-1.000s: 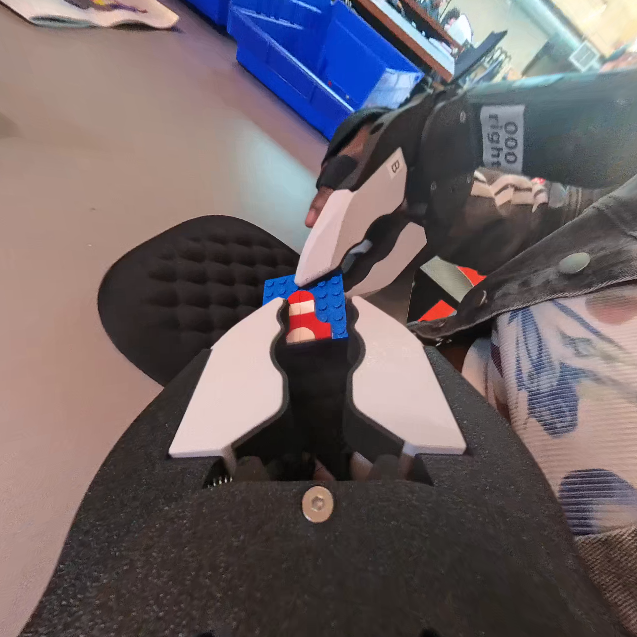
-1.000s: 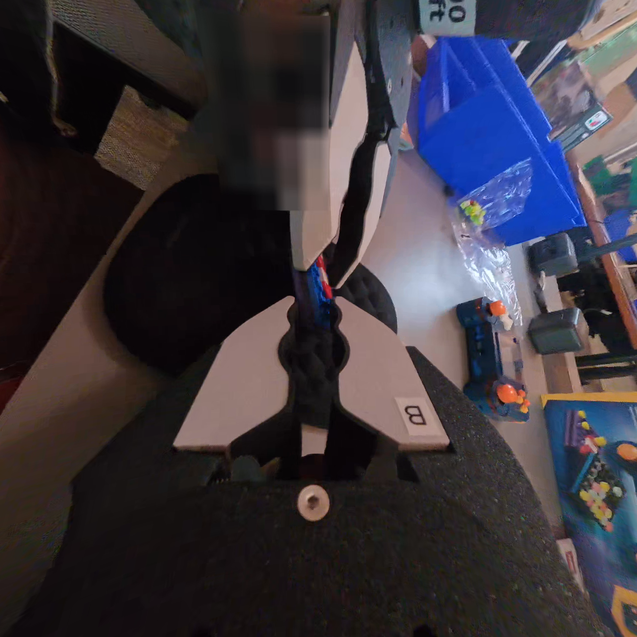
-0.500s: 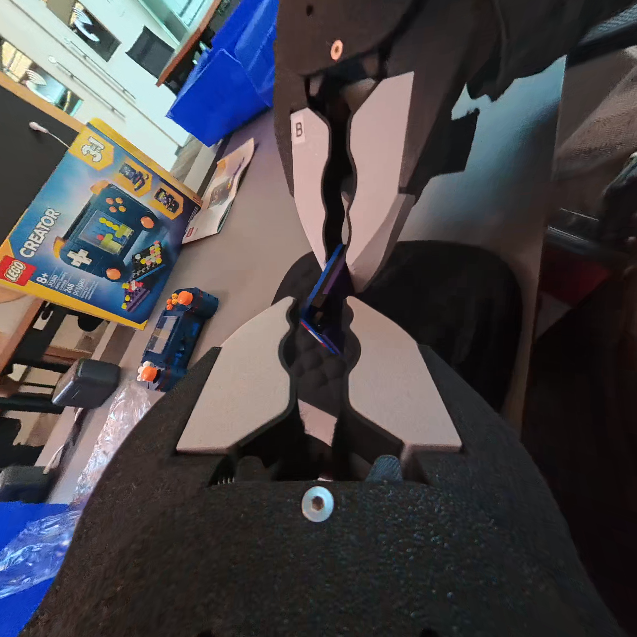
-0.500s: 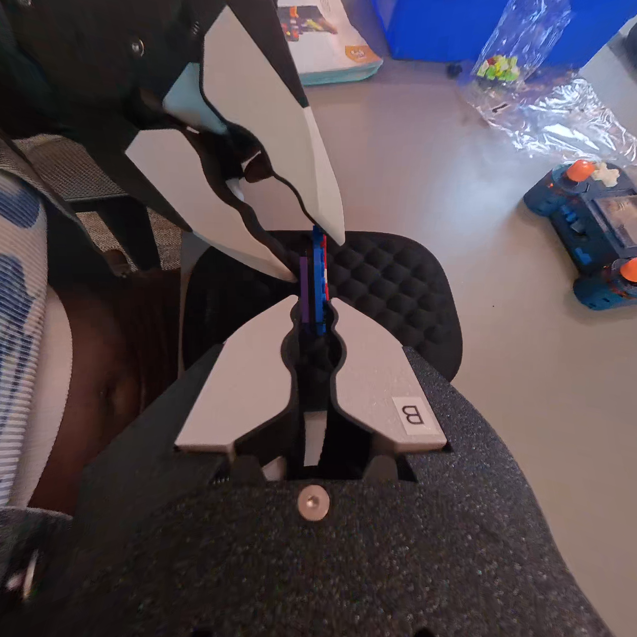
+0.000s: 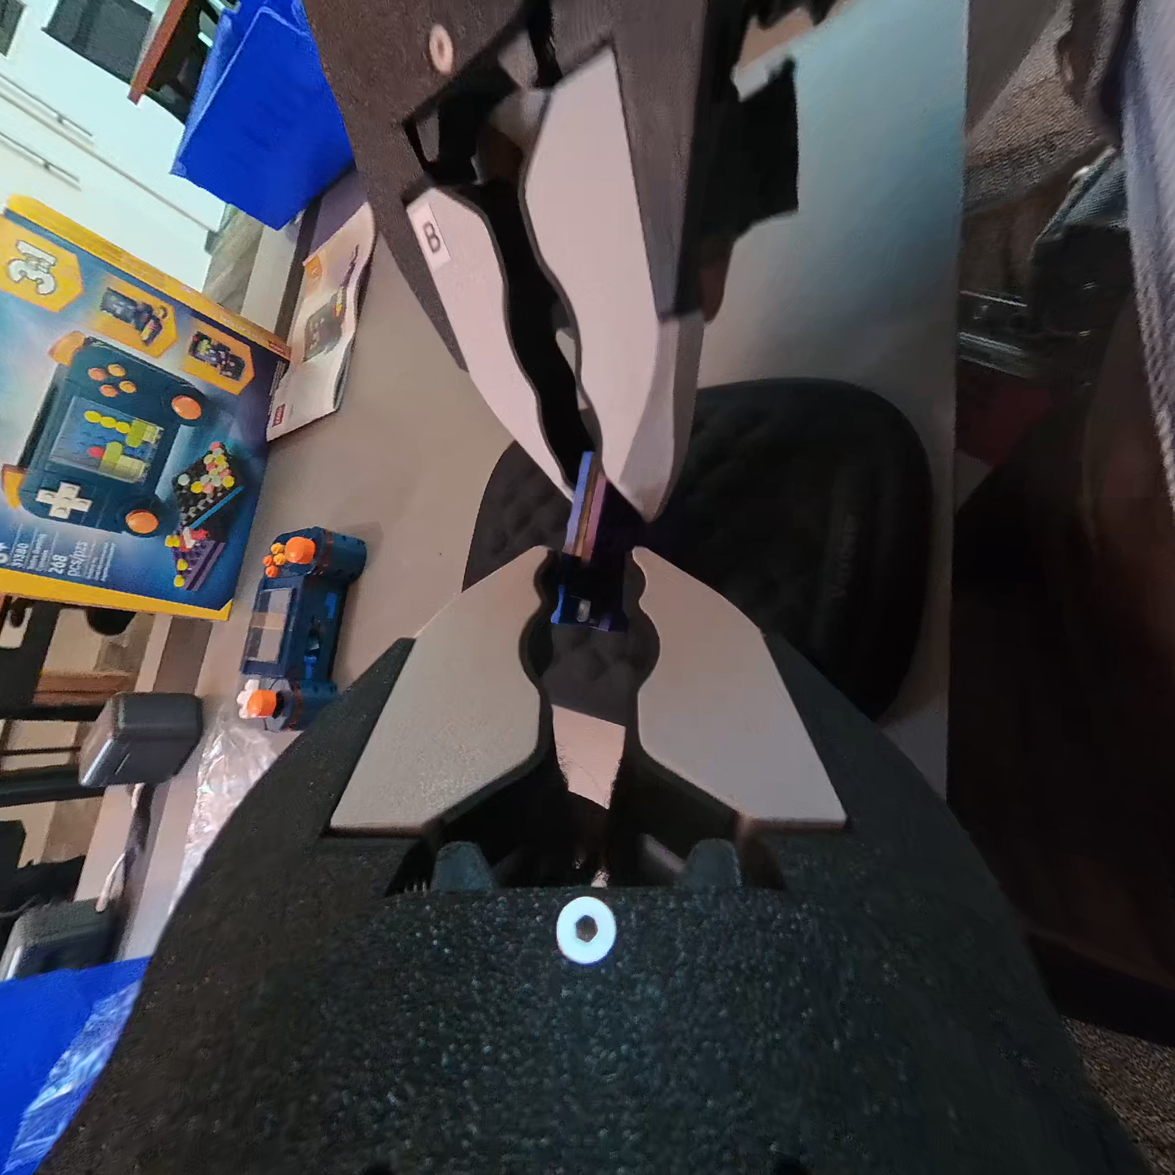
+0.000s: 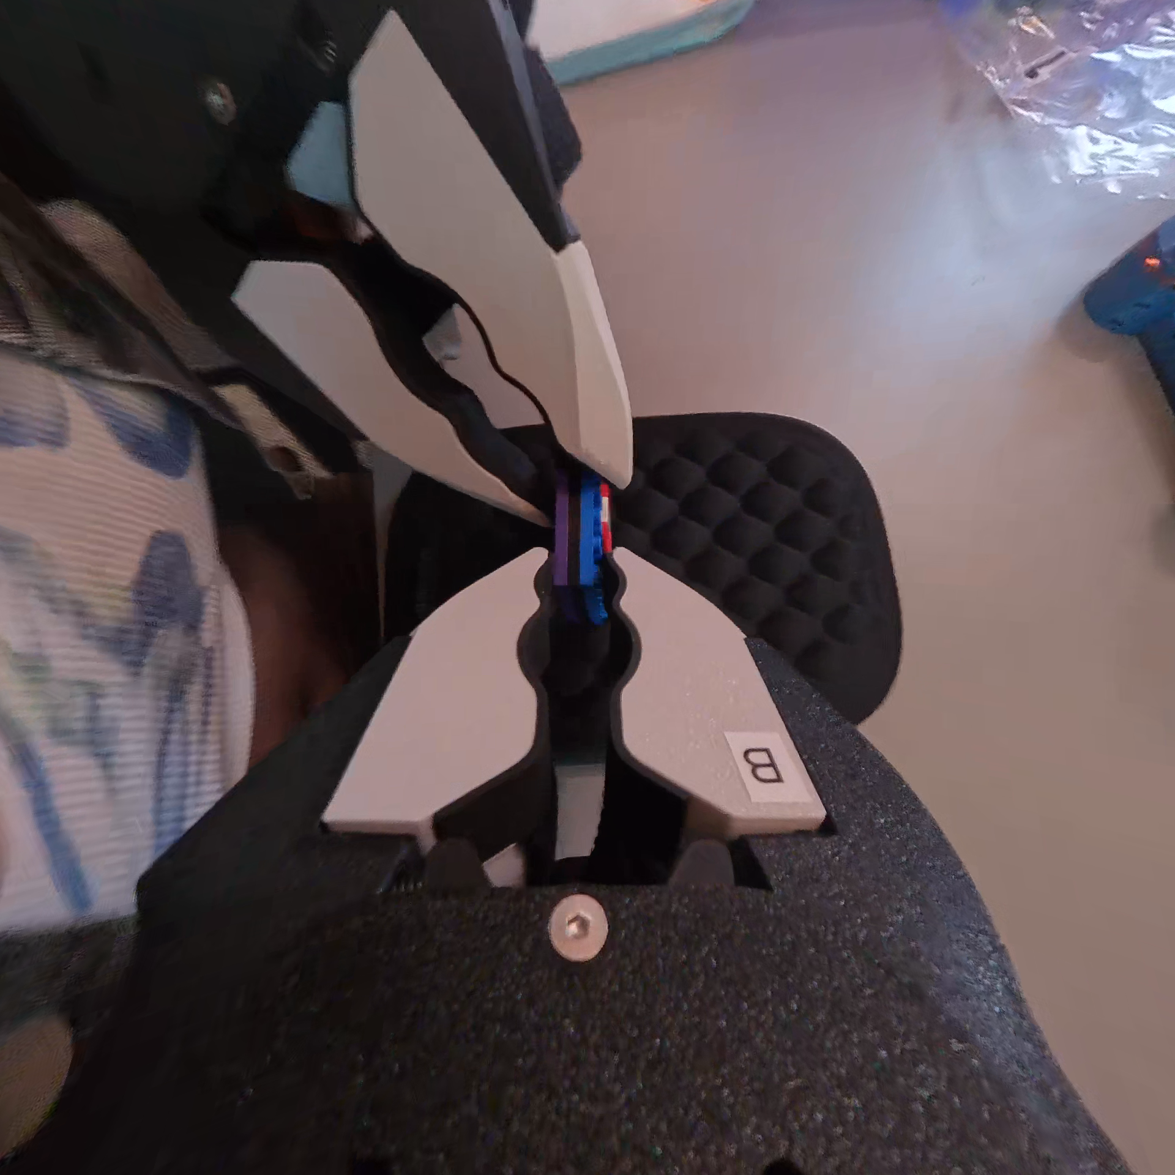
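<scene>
Brick stack: thin purple, blue and red toy-brick plate stack (image 6: 582, 537), edge-on above the black dimpled foam pad (image 6: 750, 540).
Right gripper (image 6: 582, 559): clamped on its near end.
Left gripper (image 5: 588, 559): clamped on the other end.
Surface (image 6: 858, 305): grey; printed toy box (image 5: 121, 413), lettered sticker (image 6: 766, 766).

Both tongs (image 6: 582, 559) pinching brick stack (image 6: 582, 534), black pad (image 6: 763, 528)

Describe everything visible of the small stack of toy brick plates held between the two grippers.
The brick stack is a thin sandwich of plastic plates seen edge-on: purple, a dark layer, studded blue, then red and white pieces. It is held upright in the air above the black dimpled pad. The right gripper clamps its near end and the left gripper pinches its far end, jaws of both closed on it. Nothing else touches it.
</scene>
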